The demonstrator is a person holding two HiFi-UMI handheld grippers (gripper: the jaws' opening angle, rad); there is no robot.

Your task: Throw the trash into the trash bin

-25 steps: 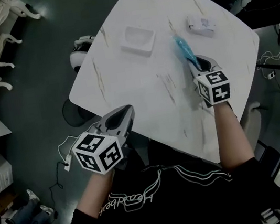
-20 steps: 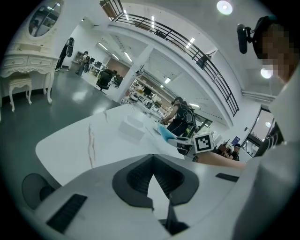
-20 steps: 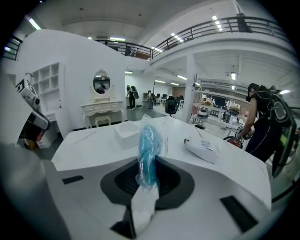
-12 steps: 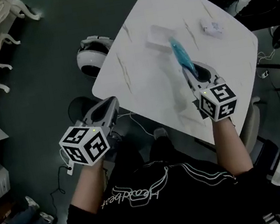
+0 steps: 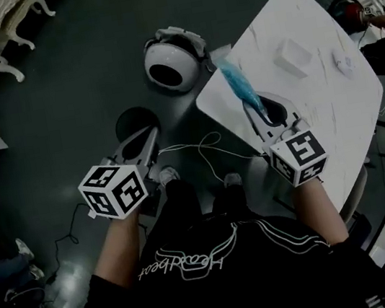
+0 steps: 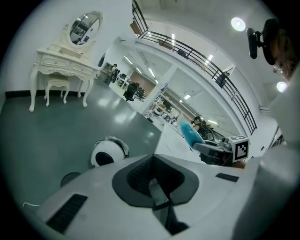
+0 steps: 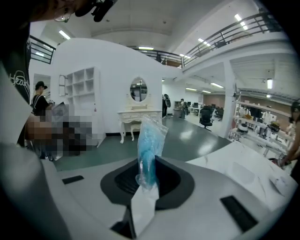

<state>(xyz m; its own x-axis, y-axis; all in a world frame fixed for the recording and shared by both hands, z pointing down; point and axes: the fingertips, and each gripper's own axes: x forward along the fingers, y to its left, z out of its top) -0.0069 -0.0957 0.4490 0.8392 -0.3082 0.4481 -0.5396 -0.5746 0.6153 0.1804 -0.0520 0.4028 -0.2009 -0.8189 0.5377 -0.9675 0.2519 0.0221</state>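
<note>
Blue crinkly plastic trash (image 5: 238, 85) sticks out of the right gripper (image 5: 252, 107), whose jaws are pinched narrowly on its lower end, over the corner of the white marble tabletop (image 5: 324, 113). The round white trash bin (image 5: 170, 62) stands on the dark floor (image 5: 77, 74) just beside that corner. The left gripper (image 5: 147, 139) hangs over the floor, jaws together and empty.

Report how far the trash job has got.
Done: the blue wrapper is off the table, clamped in the right gripper. In hand: it is held at the table's corner, near the round white bin. Left: drop it in; a white tray and small packet lie on the table. The left gripper is shut, empty.
</note>
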